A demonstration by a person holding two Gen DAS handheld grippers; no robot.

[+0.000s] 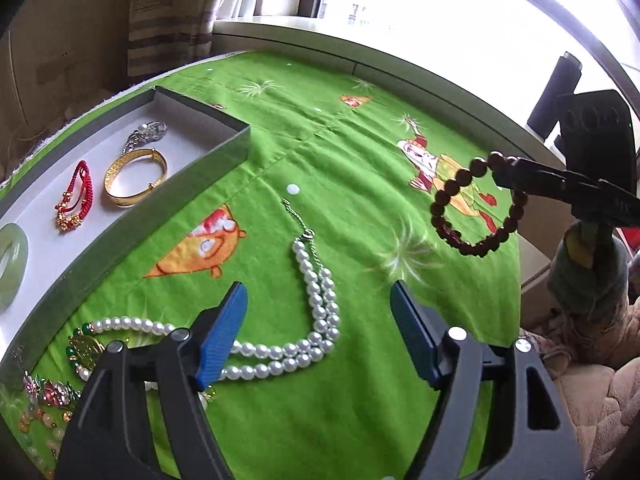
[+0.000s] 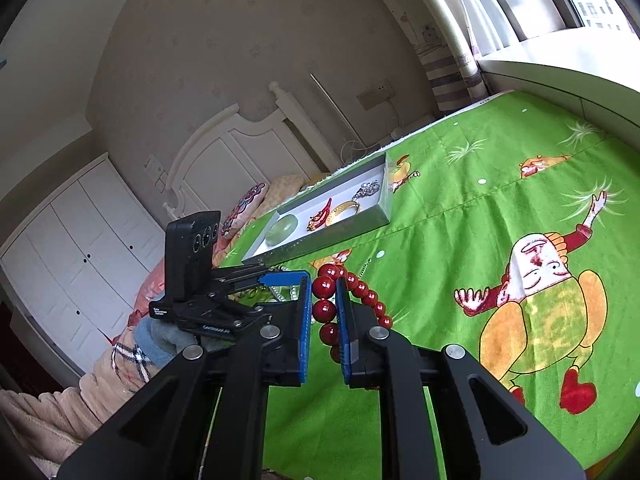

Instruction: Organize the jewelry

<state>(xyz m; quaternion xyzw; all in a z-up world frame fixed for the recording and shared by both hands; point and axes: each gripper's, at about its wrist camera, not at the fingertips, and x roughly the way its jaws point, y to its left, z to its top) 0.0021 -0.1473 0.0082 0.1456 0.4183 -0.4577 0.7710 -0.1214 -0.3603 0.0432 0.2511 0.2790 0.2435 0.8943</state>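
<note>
- Right tool (image 2: 323, 312) is clamped on a dark red bead bracelet (image 1: 476, 204), which hangs in the air clear of the green bedspread (image 1: 360, 152).
- Left tool (image 1: 318, 332) hovers with its blue pads (image 1: 224, 336) spread wide and nothing between them.
- Just under and ahead of the left tool lies a pearl necklace (image 1: 316, 304), loose on the cloth.
- Beside its left finger sits a cluster of coloured beaded pieces (image 1: 48, 396), also unsorted.
- Farther ahead and to the left stands the grey tray (image 1: 224, 148), already holding a gold bangle (image 1: 136, 176), a red cord bracelet (image 1: 74, 196), a jade ring (image 1: 12, 264) and a silver piece (image 1: 146, 134).
- By my reading, roughly half is sorted; the held bracelet, the pearls and the cluster remain.
</note>
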